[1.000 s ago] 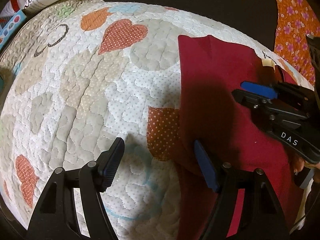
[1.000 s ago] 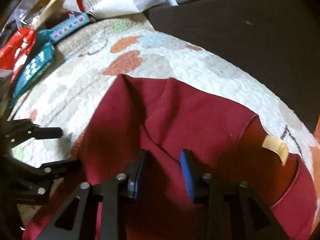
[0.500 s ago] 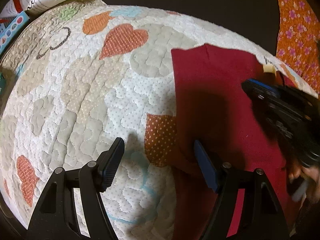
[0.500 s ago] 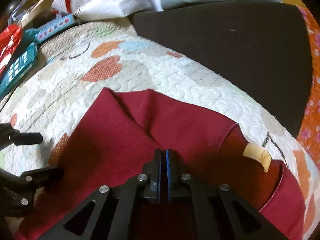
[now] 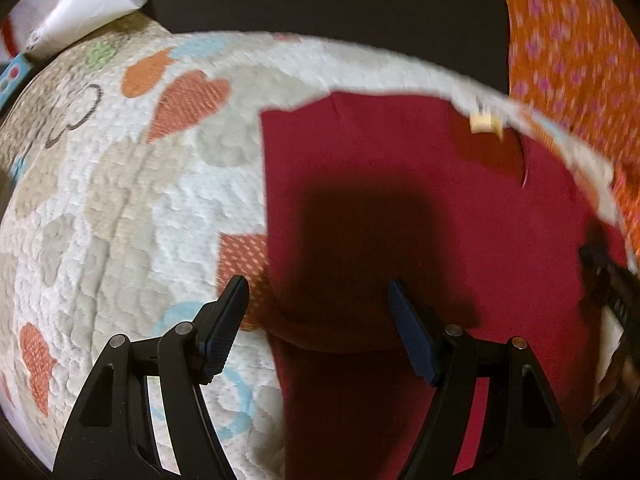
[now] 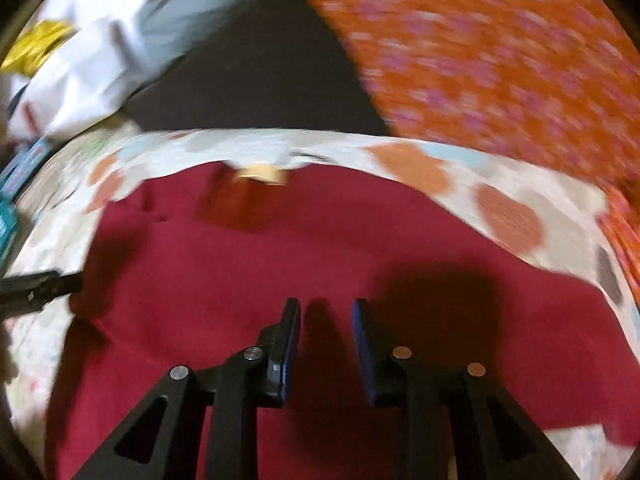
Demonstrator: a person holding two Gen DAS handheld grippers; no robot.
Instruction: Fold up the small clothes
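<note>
Garment (image 5: 400,168), dark red, lay flat on heart-patterned quilt (image 5: 132,200), tan label (image 5: 485,124) at its far edge near one o'clock. Left gripper (image 5: 316,320) above its left edge, jaws wide, empty. Right gripper (image 6: 326,344) over its middle, jaws narrow and opening, nothing between. Orange floral cloth (image 6: 500,60) beyond, at two o'clock.

Red garment (image 5: 400,184): lower part cut off by the frame edge in both views; a dark shadow covers its middle. Tan label (image 6: 262,172): smeared, no print readable. Orange floral cloth (image 6: 500,60): heavily blurred, running out of frame. Right gripper (image 5: 612,288): in the left view only a blurred black tip at the edge. Quilt (image 5: 120,200): far rim smeared, partly under the garment. White bag (image 6: 80,80): cut off, markings unreadable.
</note>
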